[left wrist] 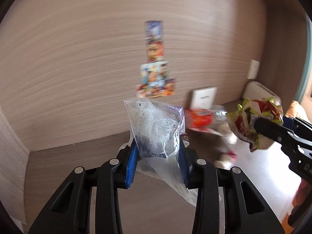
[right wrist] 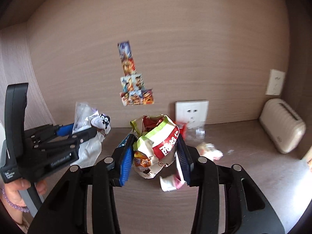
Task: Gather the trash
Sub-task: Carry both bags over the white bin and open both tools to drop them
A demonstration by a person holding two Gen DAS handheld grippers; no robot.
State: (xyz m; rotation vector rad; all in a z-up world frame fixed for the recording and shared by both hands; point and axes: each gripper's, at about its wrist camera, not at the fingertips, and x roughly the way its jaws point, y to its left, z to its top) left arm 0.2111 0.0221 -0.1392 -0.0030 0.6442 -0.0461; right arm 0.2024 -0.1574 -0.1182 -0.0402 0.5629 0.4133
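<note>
Back wall (right wrist: 195, 39): pale wood-grain panelling, colourful stickers (right wrist: 134, 83) stuck mid-wall. White socket plate (right wrist: 192, 111) low on wall at desk's rear edge. Brown wood-grain desk (right wrist: 253, 156); beige ribbed box (right wrist: 281, 124) at right rear corner. Daylight glare along right edge.

Left tongs (left wrist: 159, 156) hold a plastic bag (left wrist: 156, 128) above the worktop (right wrist: 243, 165); right tongs (right wrist: 155, 156) hold a snack wrapper (right wrist: 156, 146) to their right. Behind on the worktop: bottle (right wrist: 195, 131), small wrapper (right wrist: 209, 150), box (right wrist: 282, 124) far right. Stickers (right wrist: 134, 81) and socket (right wrist: 192, 113) on the back wall.
</note>
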